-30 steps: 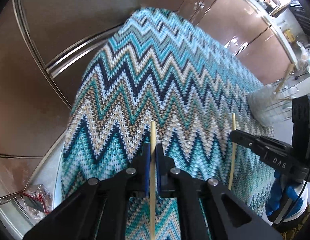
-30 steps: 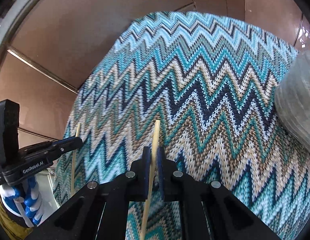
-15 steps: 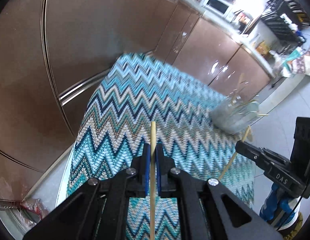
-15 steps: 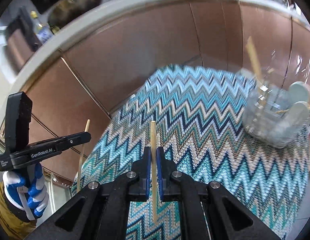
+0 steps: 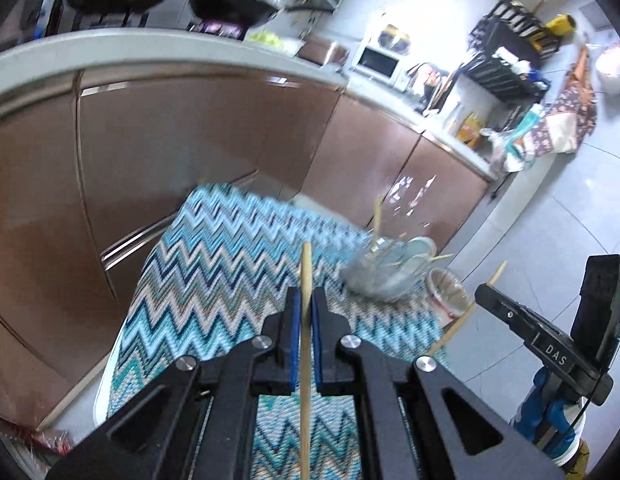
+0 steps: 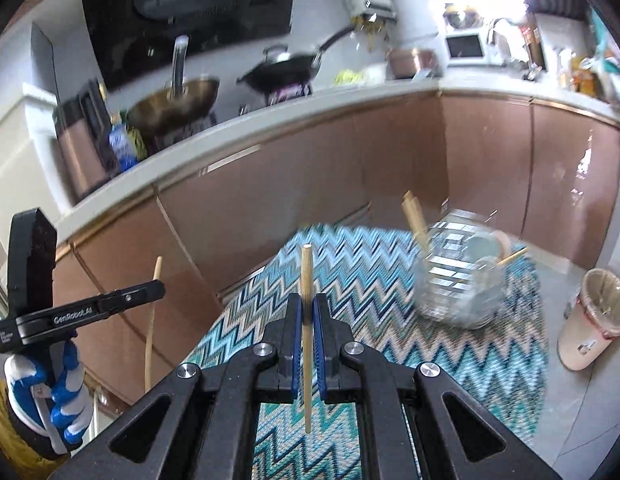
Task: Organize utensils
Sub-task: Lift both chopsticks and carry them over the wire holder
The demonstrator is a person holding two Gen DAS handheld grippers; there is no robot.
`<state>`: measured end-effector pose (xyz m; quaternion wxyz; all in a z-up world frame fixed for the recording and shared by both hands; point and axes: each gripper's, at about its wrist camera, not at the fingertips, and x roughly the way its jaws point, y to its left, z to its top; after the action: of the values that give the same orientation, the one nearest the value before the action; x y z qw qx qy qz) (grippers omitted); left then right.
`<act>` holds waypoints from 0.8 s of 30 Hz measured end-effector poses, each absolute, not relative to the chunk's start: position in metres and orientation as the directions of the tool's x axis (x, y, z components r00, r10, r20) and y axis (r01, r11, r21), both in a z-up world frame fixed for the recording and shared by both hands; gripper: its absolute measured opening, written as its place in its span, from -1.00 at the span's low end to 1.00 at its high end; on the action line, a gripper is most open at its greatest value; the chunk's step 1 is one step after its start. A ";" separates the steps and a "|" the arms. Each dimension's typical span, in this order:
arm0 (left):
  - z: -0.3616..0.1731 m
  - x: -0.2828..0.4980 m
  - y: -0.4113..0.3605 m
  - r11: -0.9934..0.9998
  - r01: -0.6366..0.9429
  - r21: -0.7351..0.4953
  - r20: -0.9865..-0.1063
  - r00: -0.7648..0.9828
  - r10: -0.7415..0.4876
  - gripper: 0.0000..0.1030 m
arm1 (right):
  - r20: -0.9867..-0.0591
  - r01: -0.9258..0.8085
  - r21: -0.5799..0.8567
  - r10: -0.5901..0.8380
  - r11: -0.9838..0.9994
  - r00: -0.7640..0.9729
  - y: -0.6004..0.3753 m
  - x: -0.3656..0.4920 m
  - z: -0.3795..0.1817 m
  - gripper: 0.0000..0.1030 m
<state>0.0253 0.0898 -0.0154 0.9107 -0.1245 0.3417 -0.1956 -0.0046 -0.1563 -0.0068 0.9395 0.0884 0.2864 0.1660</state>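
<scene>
One chopstick pinched in each gripper, both held above the zigzag cloth (image 5: 214, 280).

Left gripper (image 5: 305, 312) clamped on a chopstick (image 5: 306, 344) poking up past the pads; right gripper (image 6: 306, 316) clamped on another chopstick (image 6: 307, 336). Clear utensil holder (image 6: 457, 280) off to the right, well apart, kinda blurry.

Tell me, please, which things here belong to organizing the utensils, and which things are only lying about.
Belong to the job:
- chopstick in the left gripper
- chopstick in the right gripper
- clear holder on the zigzag cloth, with utensils already in it

Only lying about:
- bin on the floor
- wok
- microwave
</scene>
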 end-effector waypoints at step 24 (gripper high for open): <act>0.072 0.112 -0.047 0.798 0.423 -0.428 -0.244 0.796 -0.553 -0.91 | -0.225 -0.154 0.172 0.191 0.973 0.956 -0.236 0.012 0.054 -0.88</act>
<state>0.1116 -0.0472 0.0716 0.9307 -0.1789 0.1814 -0.2624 0.0121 -0.2361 0.0537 0.9858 0.0767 0.1208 0.0874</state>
